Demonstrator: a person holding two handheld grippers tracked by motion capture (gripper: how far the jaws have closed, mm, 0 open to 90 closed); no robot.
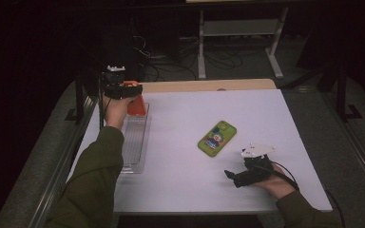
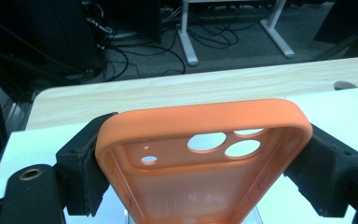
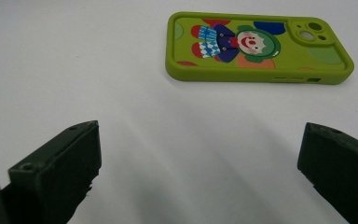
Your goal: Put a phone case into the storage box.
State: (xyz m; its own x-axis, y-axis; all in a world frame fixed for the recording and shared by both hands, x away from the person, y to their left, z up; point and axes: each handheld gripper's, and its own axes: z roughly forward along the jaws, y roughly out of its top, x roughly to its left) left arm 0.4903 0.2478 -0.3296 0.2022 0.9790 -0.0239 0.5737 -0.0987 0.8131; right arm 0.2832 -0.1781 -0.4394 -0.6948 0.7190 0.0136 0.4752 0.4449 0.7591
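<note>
The left gripper has its fingers clenched on the two long sides of an orange phone case, held above the far end of a clear ribbed tray at the worktop's left edge. The right gripper rests near the front right, fingers spread wide with nothing between them. A green cartoon-printed phone case lies flat just beyond them.
</note>
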